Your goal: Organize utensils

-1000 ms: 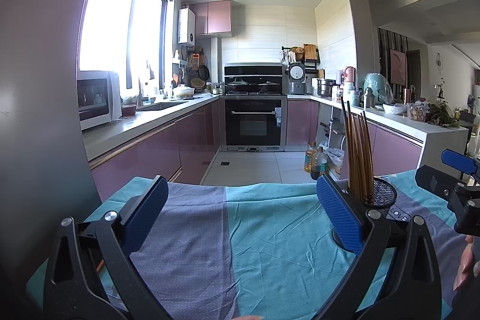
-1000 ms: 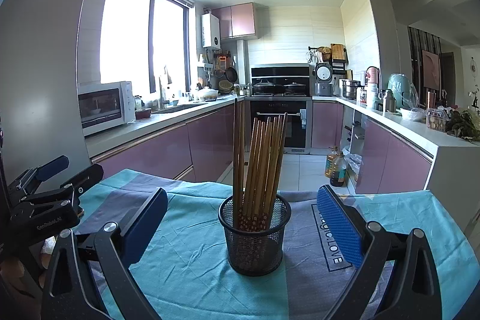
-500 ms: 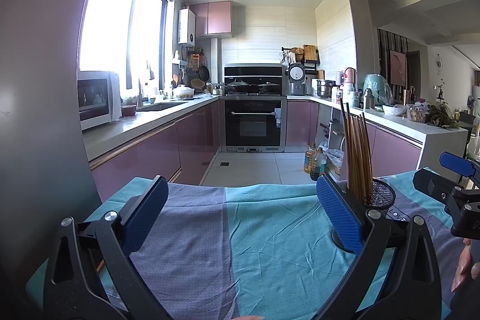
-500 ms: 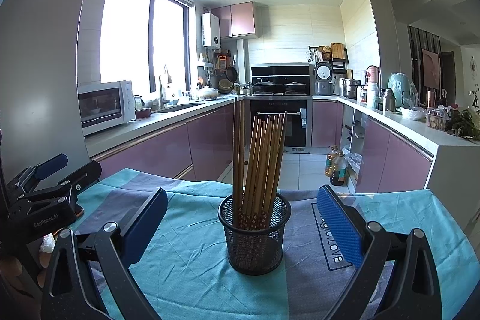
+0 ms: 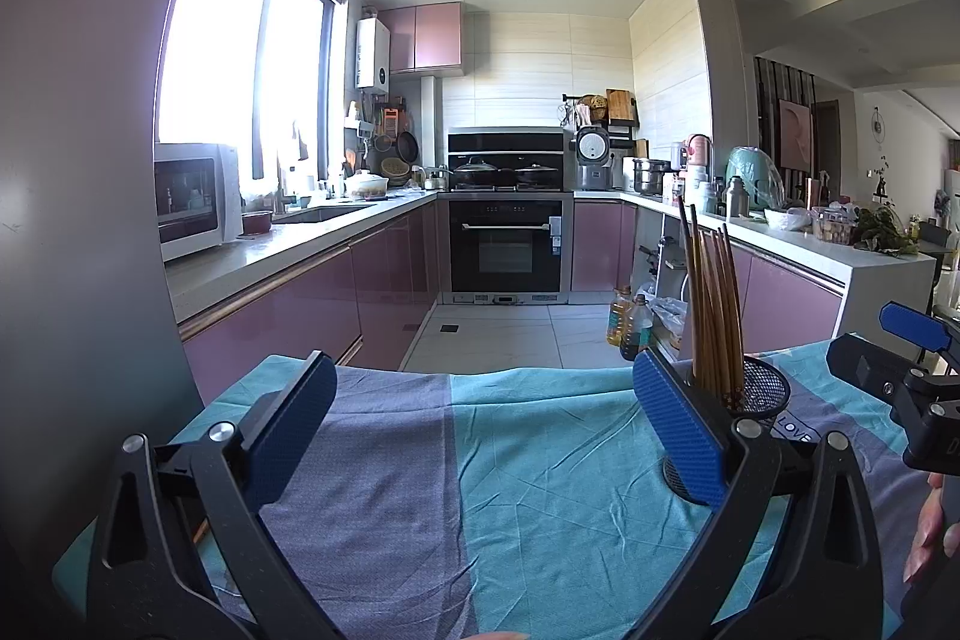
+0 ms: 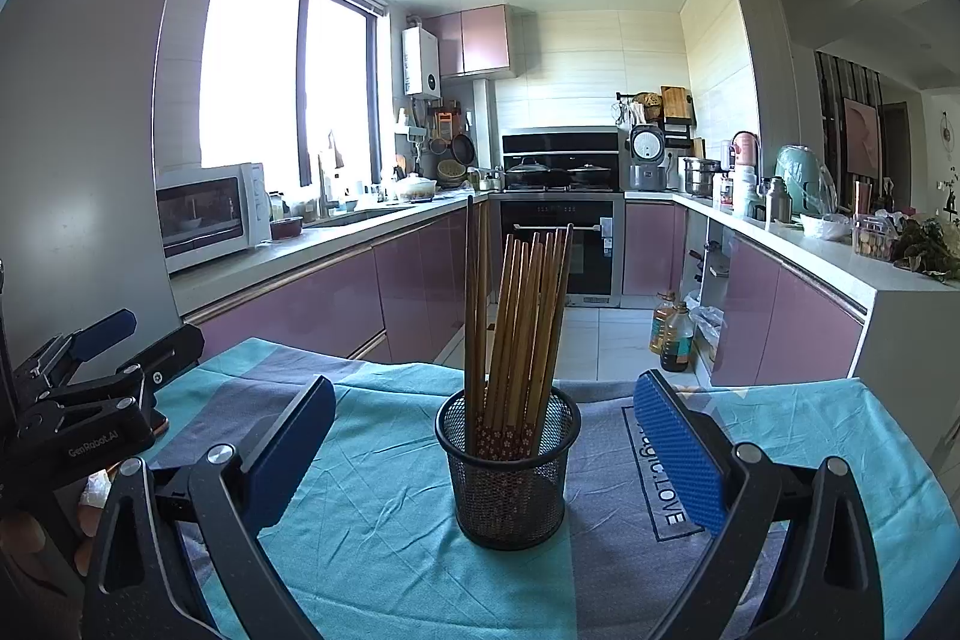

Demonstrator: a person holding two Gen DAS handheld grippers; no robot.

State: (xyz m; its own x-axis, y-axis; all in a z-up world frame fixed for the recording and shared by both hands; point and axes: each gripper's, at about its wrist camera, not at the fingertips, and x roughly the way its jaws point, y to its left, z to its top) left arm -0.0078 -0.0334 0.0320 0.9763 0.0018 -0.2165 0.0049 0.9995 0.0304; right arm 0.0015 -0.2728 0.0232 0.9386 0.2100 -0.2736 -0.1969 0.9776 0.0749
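Starting from my left tongs (image 5: 480,436) — spread wide and empty over bare cloth on the tabletop (image 5: 540,490) — I see the mesh cup (image 6: 507,466) off to their right. My right tongs (image 6: 483,451), also released, frame it dead ahead. The chopsticks (image 6: 516,322) stand nearly upright in it — right hand is nearer.
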